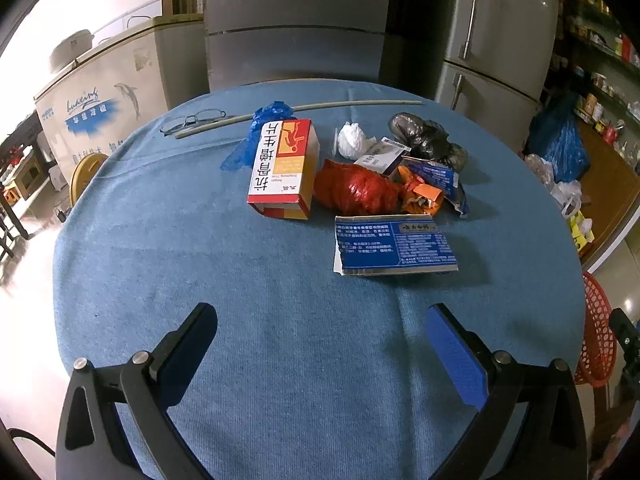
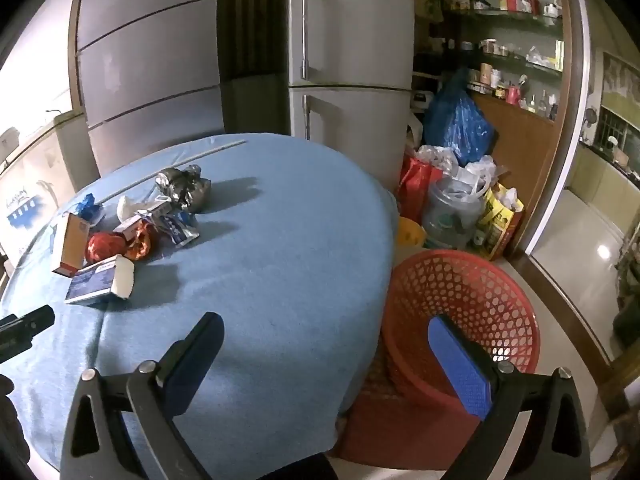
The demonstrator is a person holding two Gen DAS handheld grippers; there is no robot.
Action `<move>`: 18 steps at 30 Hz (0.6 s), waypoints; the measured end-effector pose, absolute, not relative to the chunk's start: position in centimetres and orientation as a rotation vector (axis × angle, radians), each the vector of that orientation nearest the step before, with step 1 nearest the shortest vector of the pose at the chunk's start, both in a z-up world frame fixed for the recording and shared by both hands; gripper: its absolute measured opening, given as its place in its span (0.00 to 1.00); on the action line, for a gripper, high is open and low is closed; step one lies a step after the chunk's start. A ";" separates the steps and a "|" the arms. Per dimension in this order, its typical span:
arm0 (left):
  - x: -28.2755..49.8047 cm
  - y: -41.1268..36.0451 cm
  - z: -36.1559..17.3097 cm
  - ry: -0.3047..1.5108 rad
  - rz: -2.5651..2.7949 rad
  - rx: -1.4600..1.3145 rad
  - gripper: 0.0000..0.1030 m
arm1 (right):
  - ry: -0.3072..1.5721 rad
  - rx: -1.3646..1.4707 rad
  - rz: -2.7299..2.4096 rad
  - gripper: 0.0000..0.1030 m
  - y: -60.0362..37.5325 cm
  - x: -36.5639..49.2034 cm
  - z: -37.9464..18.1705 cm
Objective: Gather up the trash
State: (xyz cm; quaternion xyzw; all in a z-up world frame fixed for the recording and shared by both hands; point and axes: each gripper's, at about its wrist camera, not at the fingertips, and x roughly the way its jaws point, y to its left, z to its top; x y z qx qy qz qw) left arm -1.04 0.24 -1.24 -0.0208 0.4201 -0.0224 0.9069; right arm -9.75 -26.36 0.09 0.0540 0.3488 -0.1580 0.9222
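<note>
Your round table (image 1: pixel 280 280), draped in blue cloth, fills most of both views, and the red basket (image 2: pixel 460 300) sits on the floor just off its edge, at about four o'clock in the right wrist view. The trash lies bunched toward twelve o'clock of your left gripper (image 1: pixel 320 344): the red-and-white box (image 1: pixel 282 168), the flattened blue carton (image 1: pixel 394 246) nearest you, a red crumpled bag (image 1: pixel 354 192), a black bag (image 1: pixel 428 138) and a white wad (image 1: pixel 352 140) behind. Both tools stand spread wide and hold nothing; your right gripper (image 2: pixel 326 360) hangs over the table edge. The glasses (image 1: pixel 196 118) at eleven o'clock are likely not trash, so a broad sweep could drag them along. The flat carton may slide on the cloth instead of lifting, and light bags may slip out short of the basket.
</note>
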 end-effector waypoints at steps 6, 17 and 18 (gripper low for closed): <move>-1.2 0.2 -1.2 0.868 -0.052 -0.044 1.00 | 0.719 0.110 -0.325 1.00 -26.4 -9.7 0.1; -1.4 0.4 -0.9 0.861 -0.057 -0.052 1.00 | 0.710 0.102 -0.330 1.00 -26.3 -10.1 0.4; -1.3 0.3 -0.9 0.860 -0.056 -0.052 1.00 | 0.710 0.102 -0.330 1.00 -26.3 -10.1 0.5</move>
